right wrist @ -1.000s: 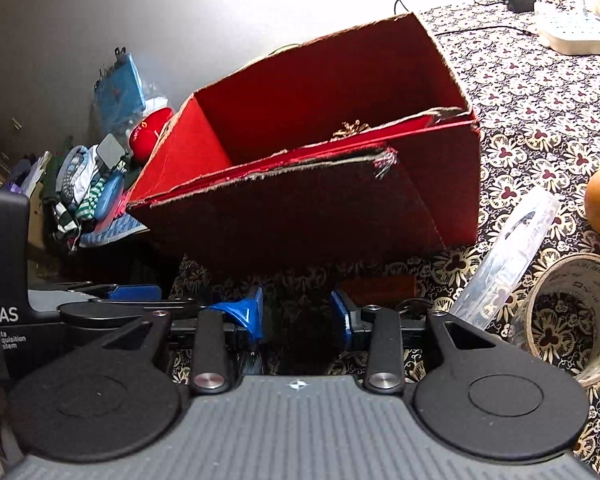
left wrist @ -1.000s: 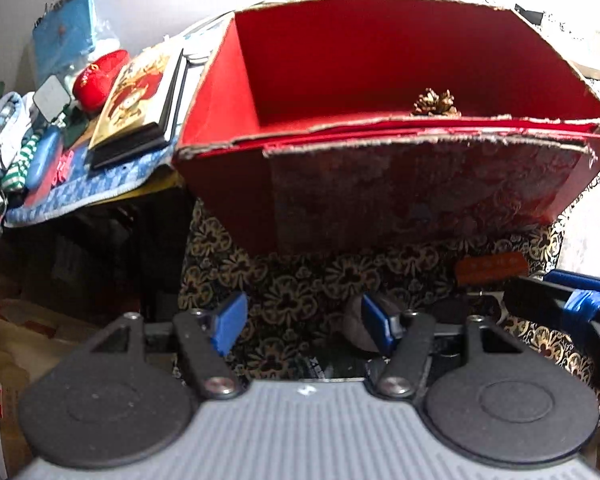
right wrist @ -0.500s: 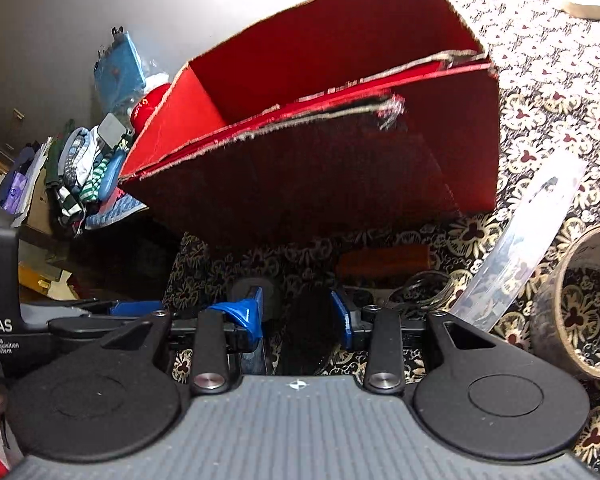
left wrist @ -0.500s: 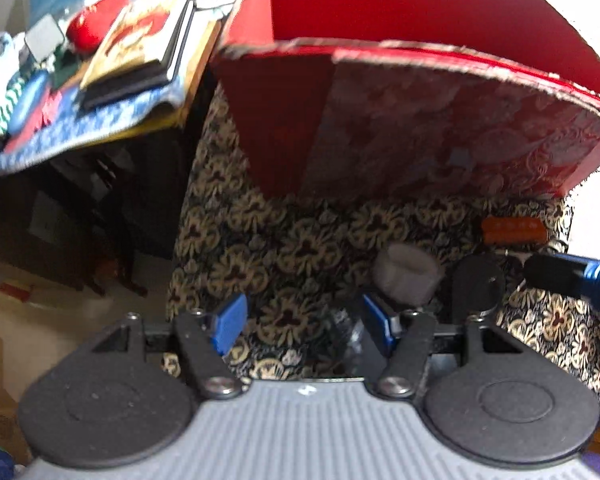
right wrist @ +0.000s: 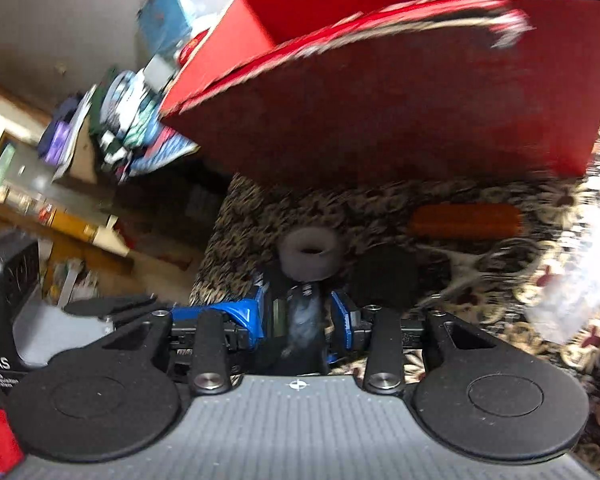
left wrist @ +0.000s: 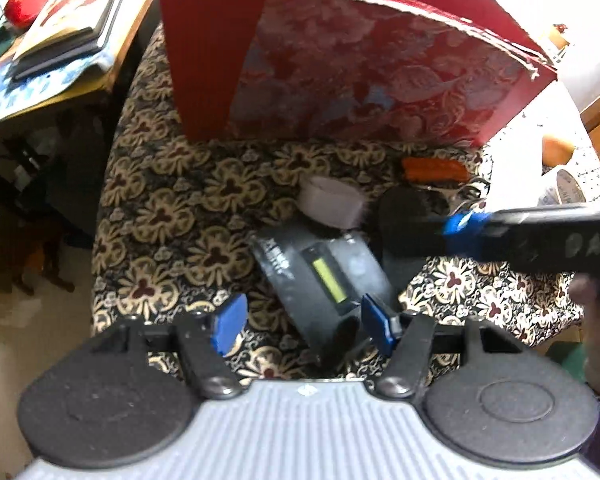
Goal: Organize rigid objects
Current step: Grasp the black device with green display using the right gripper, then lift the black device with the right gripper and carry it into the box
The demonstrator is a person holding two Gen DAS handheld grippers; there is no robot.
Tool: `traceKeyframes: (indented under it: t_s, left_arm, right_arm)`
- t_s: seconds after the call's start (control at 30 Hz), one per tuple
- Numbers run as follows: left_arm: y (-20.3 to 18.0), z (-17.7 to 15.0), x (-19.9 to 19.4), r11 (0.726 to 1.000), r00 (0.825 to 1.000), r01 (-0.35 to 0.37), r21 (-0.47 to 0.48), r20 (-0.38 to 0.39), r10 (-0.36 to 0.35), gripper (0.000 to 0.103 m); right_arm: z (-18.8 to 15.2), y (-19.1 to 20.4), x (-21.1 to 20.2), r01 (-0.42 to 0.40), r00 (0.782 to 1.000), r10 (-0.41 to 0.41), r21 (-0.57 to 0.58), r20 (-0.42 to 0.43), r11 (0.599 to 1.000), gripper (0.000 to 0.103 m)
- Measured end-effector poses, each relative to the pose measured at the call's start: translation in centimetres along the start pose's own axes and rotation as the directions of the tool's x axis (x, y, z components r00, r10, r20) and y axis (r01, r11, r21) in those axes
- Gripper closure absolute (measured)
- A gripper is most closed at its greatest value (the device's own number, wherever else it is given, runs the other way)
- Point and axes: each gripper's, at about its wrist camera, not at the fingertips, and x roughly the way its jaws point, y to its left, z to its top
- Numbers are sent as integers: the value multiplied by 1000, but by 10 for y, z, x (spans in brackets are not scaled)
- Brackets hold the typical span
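Two blue-padded grippers (left wrist: pixel 300 320) (right wrist: pixel 300 316) — glossy black device (left wrist: pixel 320 276)

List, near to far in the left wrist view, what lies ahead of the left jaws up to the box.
Black device with a green display → grey foam ring → red box.
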Motion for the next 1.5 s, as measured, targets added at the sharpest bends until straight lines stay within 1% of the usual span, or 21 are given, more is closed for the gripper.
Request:
traceKeyframes:
  t_s: [0.13, 0.23, 0.3, 0.33, 0.37, 0.5, 0.53, 0.6, 0.77, 0.9, 0.97, 1.07, 1.2, 1.33, 1.5]
  left_arm:
    - [-3, 2, 7, 1000, 1000, 9, 3, -14, -9, 39]
    - [-5, 4, 11, 1000, 999, 27, 0, -21, -27, 38]
    - [-6, 5, 15, 999, 999, 41, 9, -26, -41, 37]
    - [-7, 5, 17, 999, 998, 49, 11, -30, -49, 34]
    - [-7, 5, 19, 998, 998, 57, 9, -33, -56, 32]
    - [-3, 6, 22, 997, 997, 78, -15, -17, -79, 32]
    - [-3, 7, 23, 997, 997, 79, -14, -10, -79, 32]
    - [-3, 6, 22, 997, 997, 79, -8, 2, -79, 33]
    - [-5, 6, 16, 997, 997, 74, 21, 11, -74, 45]
    - [-6, 6, 6, 996, 996, 83, 37, 14, -83, 47]
    - [-7, 5, -3, 995, 995, 89, 51, 30, -90, 47]
    - [-10, 8, -16, 993, 993, 97, 61, 56, -101, 47]
    - [-20, 16, -38, 990, 986, 102, 98, 121, -113, 47]
    - [-35, 31, -61, 983, 969, 118, 143, 199, -146, 47]
    - [-52, 65, -87, 969, 937, 112, 220, 301, -176, 47]
  right_arm:
    - [1, 12, 14, 52, 998, -54, -82, -18, 995, 82]
    - [1, 13, 24, 63, 996, -68, -99, -49, 993, 82]
    - [2, 7, 31, 56, 995, -62, -72, -79, 996, 82]
    - [2, 4, 34, 56, 994, -61, -52, -94, 997, 82]
    - [2, 0, 35, 40, 994, -43, -30, -99, 999, 81]
    - [0, -7, 33, 2, 996, 0, 13, -88, 1000, 81]
    - [0, -9, 32, -3, 996, 4, 19, -86, 1000, 83]
    - [-1, -10, 30, -10, 997, 12, 20, -81, 1000, 84]
    - [-2, -13, 23, -18, 997, 20, 26, -77, 999, 87]
    - [-3, -9, 12, -41, 997, 41, 0, -72, 999, 88]
    - [-3, -6, 4, -51, 997, 50, -21, -53, 998, 89]
    - [-1, 1, -10, -43, 999, 43, -59, -10, 997, 89]
    - [5, 10, -38, -31, 996, 39, -93, 77, 995, 90]
    - [15, 17, -70, -14, 982, 35, -113, 184, 993, 90]
    - [41, 23, -101, 21, 950, 28, -155, 311, 988, 90]
